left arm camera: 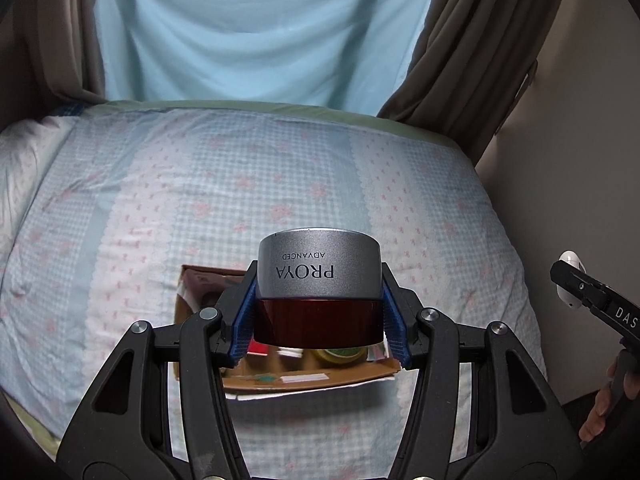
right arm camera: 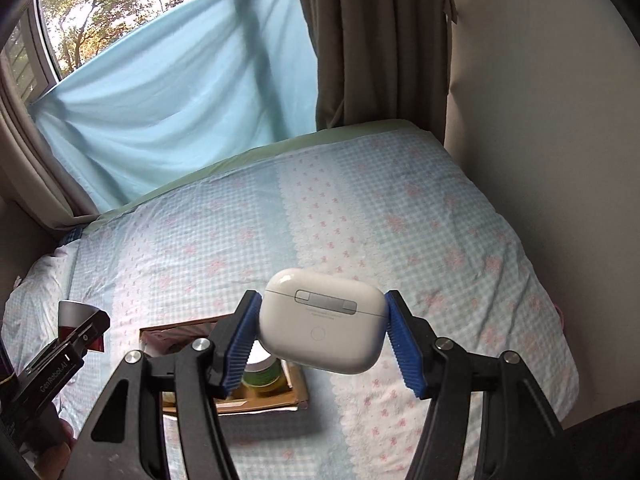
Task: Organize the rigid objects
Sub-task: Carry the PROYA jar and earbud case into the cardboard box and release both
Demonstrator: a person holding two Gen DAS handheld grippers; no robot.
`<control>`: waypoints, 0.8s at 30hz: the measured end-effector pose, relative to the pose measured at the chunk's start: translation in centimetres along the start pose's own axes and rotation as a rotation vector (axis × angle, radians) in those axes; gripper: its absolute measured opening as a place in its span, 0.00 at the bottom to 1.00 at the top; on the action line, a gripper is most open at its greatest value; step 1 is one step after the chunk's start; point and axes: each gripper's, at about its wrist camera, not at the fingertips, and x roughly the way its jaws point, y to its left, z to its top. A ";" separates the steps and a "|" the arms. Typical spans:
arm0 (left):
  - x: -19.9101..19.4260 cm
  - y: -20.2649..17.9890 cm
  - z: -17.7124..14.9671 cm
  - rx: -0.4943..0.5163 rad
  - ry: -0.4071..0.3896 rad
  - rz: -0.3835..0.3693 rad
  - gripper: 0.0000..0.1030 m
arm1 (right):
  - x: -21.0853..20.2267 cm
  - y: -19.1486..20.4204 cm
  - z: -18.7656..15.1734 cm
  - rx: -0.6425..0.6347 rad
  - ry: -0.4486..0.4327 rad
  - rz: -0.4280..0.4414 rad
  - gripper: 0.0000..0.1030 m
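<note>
Silver-lidded and red-bodied, a cream jar (left arm camera: 318,292) is pinched upside down by the left hand-held gripper (left arm camera: 318,304), which is held level above the cardboard box (left arm camera: 308,380) lying on the bed (left arm camera: 160,184), presumably so it can be lowered in. Further right, a white earbud case (right arm camera: 323,322) is clamped, tilted, between the blue pads (right arm camera: 404,344) of the right hand-held gripper (right arm camera: 320,340), raised just beside the box, seemingly awaiting its turn.

"PROYA ADVANCED" upside down on jar (left arm camera: 318,276), "GenRobot.AI" on left claw (right arm camera: 80,334)
</note>
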 end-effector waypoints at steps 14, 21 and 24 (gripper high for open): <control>5.7 8.9 -3.0 0.006 0.195 0.001 0.49 | 9.2 11.9 -6.5 -0.248 0.274 0.172 0.56; 11.8 9.6 -3.5 0.045 0.318 0.019 0.49 | 15.2 15.0 -9.0 -0.379 0.415 0.204 0.56; 14.7 9.7 -3.6 0.058 0.374 0.021 0.49 | 18.0 15.4 -10.0 -0.386 0.478 0.212 0.56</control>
